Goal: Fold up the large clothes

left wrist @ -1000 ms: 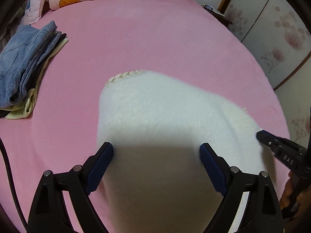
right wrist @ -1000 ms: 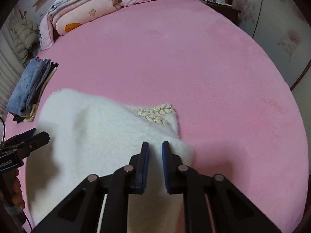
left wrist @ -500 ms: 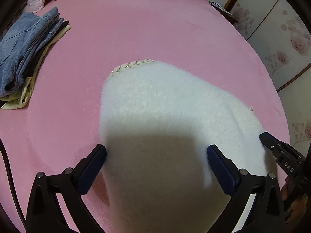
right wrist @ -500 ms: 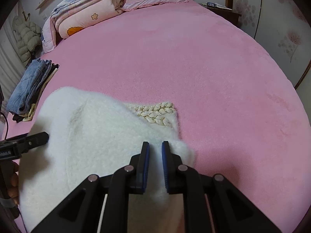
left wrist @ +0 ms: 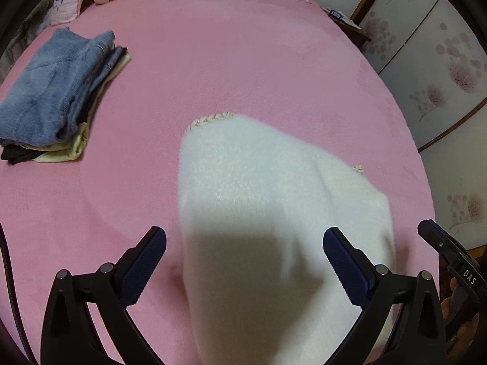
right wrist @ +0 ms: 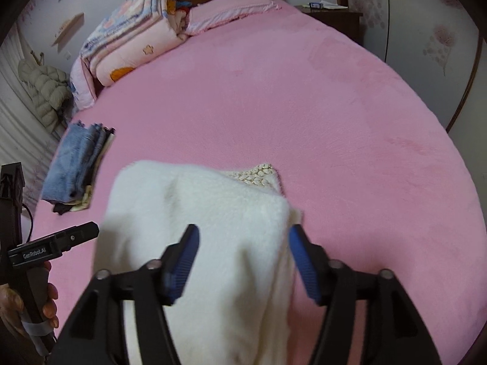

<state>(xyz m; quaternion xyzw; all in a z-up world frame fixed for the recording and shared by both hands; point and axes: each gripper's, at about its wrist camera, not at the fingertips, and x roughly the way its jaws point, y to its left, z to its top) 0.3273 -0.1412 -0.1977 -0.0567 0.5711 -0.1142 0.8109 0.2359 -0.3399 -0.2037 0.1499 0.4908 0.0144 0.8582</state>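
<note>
Left gripper (left wrist: pixel 243 255): black plastic arms, dark blue ribbed pads (left wrist: pixel 146 261), silver screws at the pivots, black cable along its left side. Right gripper (right wrist: pixel 243 258): same build, blue ribbed pads; white "DAS" lettering on its body. "GenRoboLAI" printed on the left one's body.

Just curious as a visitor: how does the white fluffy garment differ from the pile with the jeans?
The white garment is a single fluffy piece lying under the grippers; the jeans pile is several flat garments stacked near the bed's edge. The white one has braided trim; the jeans are plain blue denim. Both lie folded on the pink bed.
</note>
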